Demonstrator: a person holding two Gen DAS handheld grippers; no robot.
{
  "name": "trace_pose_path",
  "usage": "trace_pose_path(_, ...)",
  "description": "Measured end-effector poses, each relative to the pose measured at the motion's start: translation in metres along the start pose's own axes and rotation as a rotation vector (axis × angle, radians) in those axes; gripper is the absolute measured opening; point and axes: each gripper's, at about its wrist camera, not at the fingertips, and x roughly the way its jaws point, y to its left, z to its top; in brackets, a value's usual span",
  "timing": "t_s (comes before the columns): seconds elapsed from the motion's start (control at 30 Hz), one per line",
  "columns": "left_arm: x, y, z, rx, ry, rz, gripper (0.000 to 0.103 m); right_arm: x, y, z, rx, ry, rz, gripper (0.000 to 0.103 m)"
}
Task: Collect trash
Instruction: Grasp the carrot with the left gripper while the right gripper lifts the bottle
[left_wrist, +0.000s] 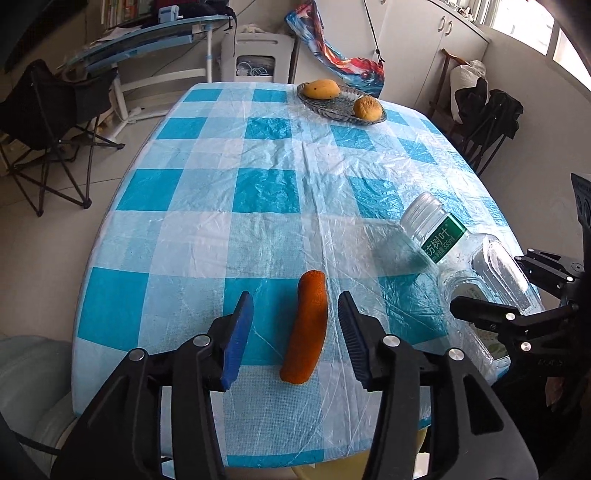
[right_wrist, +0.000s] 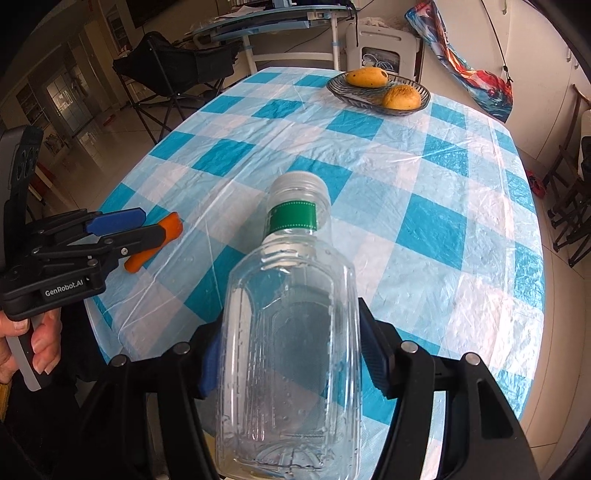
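An orange peel (left_wrist: 306, 328) lies on the blue-and-white checked tablecloth (left_wrist: 229, 192) near the table's front edge. My left gripper (left_wrist: 295, 332) is open, its blue pads on either side of the peel without touching it. It also shows in the right wrist view (right_wrist: 122, 229) with the peel (right_wrist: 155, 240) between its fingers. My right gripper (right_wrist: 291, 354) is shut on an empty clear plastic bottle (right_wrist: 291, 332) with a green label and holds it tilted, cap pointing away, above the table. The bottle also shows in the left wrist view (left_wrist: 461, 254) at the right.
A glass dish (left_wrist: 341, 105) with two yellow-orange fruits stands at the table's far end. Folding chairs stand left (left_wrist: 48, 122) and right (left_wrist: 487, 122) of the table. A desk and a white appliance stand behind it.
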Motion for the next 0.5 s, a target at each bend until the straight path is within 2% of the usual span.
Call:
trace_pose_path(0.1,0.004,-0.01,-0.004,0.047,0.005,0.031,0.043,0.002,0.0,-0.002,0.006,0.004,-0.019,0.061)
trace_pose_path(0.13,0.005,-0.015,-0.006,0.07,0.006,0.046,0.025,0.002,0.0,-0.004,0.006,0.007,-0.026,0.061)
trace_pose_path(0.17,0.007,-0.019,-0.008,0.091,0.016,0.054,0.017,0.003,0.0,-0.005,0.006,0.01,-0.031,0.061)
trace_pose_path(0.37,-0.006,-0.032,-0.015,0.142,-0.037,0.075,0.014,0.003,-0.001,-0.011,0.022,0.007,-0.03,0.061)
trace_pose_path(0.5,-0.01,-0.032,-0.017,0.133,-0.046,0.071,0.014,0.003,0.0,-0.011,0.023,0.005,-0.033,0.061)
